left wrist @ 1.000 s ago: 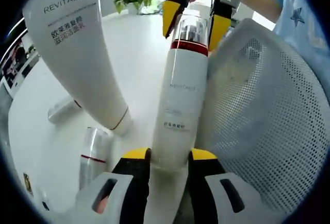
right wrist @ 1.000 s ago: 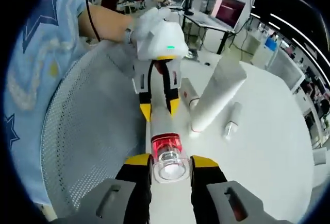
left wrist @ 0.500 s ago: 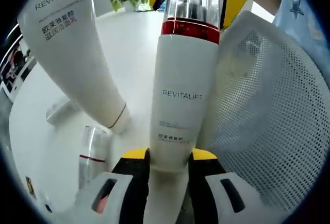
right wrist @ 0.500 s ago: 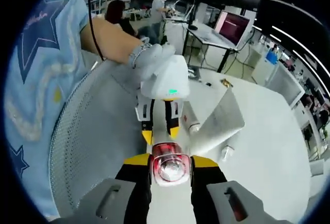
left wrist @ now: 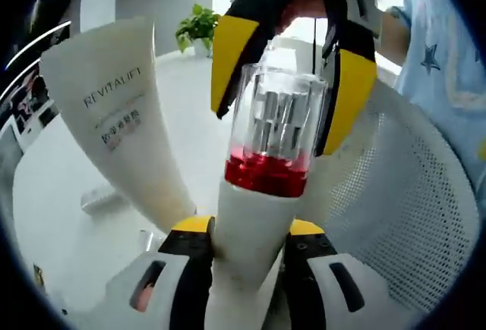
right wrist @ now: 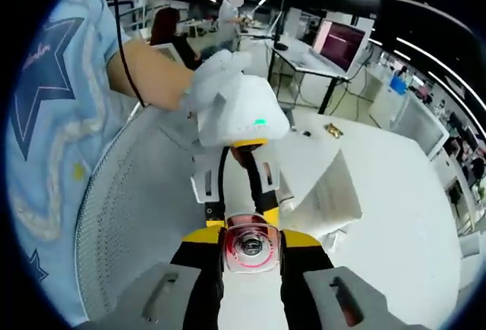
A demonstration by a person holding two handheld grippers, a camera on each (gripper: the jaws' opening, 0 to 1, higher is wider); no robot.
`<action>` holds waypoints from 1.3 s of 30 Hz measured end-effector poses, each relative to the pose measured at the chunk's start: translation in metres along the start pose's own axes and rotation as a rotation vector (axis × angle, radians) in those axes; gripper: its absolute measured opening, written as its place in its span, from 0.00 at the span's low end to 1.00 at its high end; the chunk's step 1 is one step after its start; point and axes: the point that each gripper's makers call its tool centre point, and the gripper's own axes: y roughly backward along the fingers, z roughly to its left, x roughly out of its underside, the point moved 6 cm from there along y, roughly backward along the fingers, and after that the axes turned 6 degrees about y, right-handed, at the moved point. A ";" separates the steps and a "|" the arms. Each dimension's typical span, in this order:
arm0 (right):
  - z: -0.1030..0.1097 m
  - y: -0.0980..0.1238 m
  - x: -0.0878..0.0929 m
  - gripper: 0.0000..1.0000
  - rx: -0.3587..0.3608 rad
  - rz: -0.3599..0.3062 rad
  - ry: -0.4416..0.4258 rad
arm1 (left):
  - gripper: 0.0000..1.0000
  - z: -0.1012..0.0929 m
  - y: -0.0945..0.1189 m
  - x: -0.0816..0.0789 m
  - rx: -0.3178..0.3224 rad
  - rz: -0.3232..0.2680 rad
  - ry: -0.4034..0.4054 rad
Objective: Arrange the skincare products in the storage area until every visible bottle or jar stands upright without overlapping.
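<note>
White plastic is seen everywhere around the pump bottle (left wrist: 262,193), the landmark here: a white body, a red collar and a clear cap. To its left, a wide white tube (left wrist: 121,125) marked REVITALIFT is seen standing cap-down on the white table (left wrist: 53,193), with a small clear item (left wrist: 102,199) lying beyond it. The bottle's base is clamped between the yellow-tipped jaws of the left gripper (left wrist: 247,231), while its clear cap is pinched by the right gripper (left wrist: 292,64), reaching in from above. In the right gripper view the cap (right wrist: 250,243) is held fast in the right gripper (right wrist: 250,240), with the left gripper (right wrist: 239,212) beyond it. To the bottle's right, a white mesh basket (left wrist: 410,216) is seen, with a person's blue sleeve past it. The bottle is judged to be mid-transfer; it should be brought vertical, lowered base-first onto a free spot, and released only once steady. Compared with a second ago, the bottle has been tipped toward the left gripper's camera, so the cap now looms large and the label is hidden.
</note>
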 end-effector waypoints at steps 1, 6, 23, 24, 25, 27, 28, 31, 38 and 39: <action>0.000 -0.001 -0.002 0.22 -0.001 0.003 0.009 | 0.34 -0.001 0.000 -0.003 -0.007 -0.012 -0.037; 0.001 -0.001 -0.011 0.22 -0.004 -0.005 0.049 | 0.33 -0.003 0.003 -0.007 -0.004 -0.031 -0.090; -0.009 0.012 -0.027 0.20 0.074 -0.299 -0.044 | 0.33 0.007 0.011 0.002 0.039 -0.044 0.060; -0.011 0.015 -0.023 0.19 0.082 -0.319 -0.067 | 0.33 0.007 0.012 0.002 0.040 -0.036 0.068; -0.012 0.016 -0.019 0.17 0.084 -0.321 -0.080 | 0.33 0.006 0.012 0.003 0.033 -0.033 0.065; -0.012 0.019 -0.011 0.17 0.078 -0.346 -0.126 | 0.33 0.006 0.012 0.003 0.022 -0.026 0.059; -0.012 0.019 -0.009 0.19 0.073 -0.363 -0.147 | 0.33 0.006 0.013 0.004 0.020 -0.019 0.058; -0.007 0.014 0.001 0.27 0.026 -0.395 -0.230 | 0.39 0.010 0.017 0.008 -0.008 0.011 0.084; 0.001 -0.017 0.010 0.34 0.032 -0.290 -0.225 | 0.39 0.013 0.032 0.010 -0.048 0.005 0.106; 0.003 -0.024 0.010 0.34 0.020 -0.274 -0.228 | 0.38 0.014 0.034 0.011 -0.052 0.010 0.104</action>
